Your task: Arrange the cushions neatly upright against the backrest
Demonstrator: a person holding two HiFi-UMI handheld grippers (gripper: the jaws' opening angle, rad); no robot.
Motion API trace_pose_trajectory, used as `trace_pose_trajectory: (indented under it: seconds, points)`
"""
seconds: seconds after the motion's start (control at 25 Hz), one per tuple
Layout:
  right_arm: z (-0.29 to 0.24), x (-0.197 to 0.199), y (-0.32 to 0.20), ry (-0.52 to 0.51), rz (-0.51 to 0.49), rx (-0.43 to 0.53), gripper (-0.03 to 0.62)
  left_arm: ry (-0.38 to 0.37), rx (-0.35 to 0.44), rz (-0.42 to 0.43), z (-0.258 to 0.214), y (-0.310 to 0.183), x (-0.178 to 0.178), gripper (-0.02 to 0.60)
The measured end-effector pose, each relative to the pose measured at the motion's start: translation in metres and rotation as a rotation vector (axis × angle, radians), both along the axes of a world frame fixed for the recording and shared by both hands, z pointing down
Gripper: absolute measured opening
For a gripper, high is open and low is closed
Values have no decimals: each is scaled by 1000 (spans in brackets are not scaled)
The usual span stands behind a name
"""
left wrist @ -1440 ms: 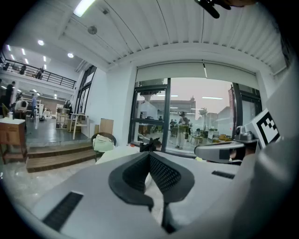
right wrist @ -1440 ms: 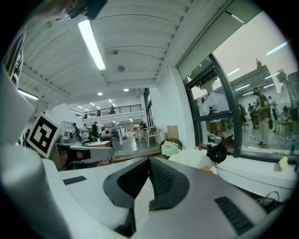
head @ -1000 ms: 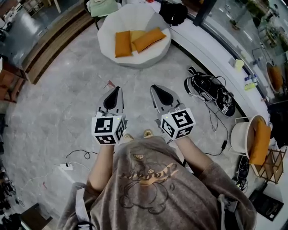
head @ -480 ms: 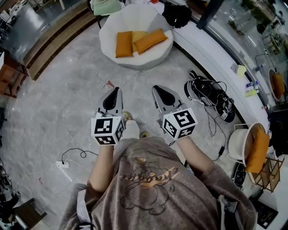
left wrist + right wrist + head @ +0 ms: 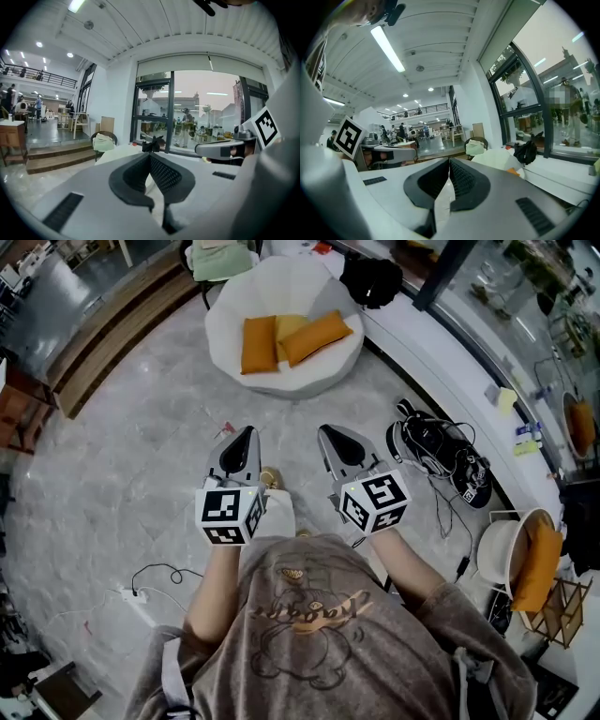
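A round white armchair (image 5: 309, 381) stands ahead on the grey floor. Three cushions lie flat on its seat: a dark orange one (image 5: 257, 344) at left, a yellow one (image 5: 292, 325) in the middle, an orange one (image 5: 319, 337) tilted at right. My left gripper (image 5: 246, 434) and right gripper (image 5: 326, 432) are held side by side in front of the person's chest, both shut and empty, well short of the chair. The chair's white back (image 5: 499, 159) shows past the shut jaws in the right gripper view, and its edge (image 5: 119, 151) in the left gripper view.
Black shoes and a cable (image 5: 439, 442) lie on the floor at right beside a white ledge (image 5: 441, 343). A black bag (image 5: 371, 279) sits behind the chair. A power strip with cord (image 5: 136, 593) lies at lower left. Wooden steps (image 5: 103, 334) run along the left.
The person has stepped toward the armchair; it sits a little lower and larger in the head view. Both grippers stay shut, side by side.
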State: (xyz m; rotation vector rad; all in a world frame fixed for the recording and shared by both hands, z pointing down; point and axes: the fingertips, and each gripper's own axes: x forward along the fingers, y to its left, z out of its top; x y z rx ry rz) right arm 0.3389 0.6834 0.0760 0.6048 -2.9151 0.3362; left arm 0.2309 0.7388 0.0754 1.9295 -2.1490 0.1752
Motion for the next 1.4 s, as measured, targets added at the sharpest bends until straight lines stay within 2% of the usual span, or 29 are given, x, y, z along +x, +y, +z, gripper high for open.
trace_pose_trajectory:
  seconds: [0.36,1.0,1.4]
  points:
    - [6,-46,-53,22,26,-21,21,21,-27,23,10,-55,-48,3]
    - [1,-145,-157,15,83,-30,21,5,-38,93,3,-167,-149,3]
    - [2,-167,-204,20,150,-37,21,4,-55,150,7,-214,-179,3]
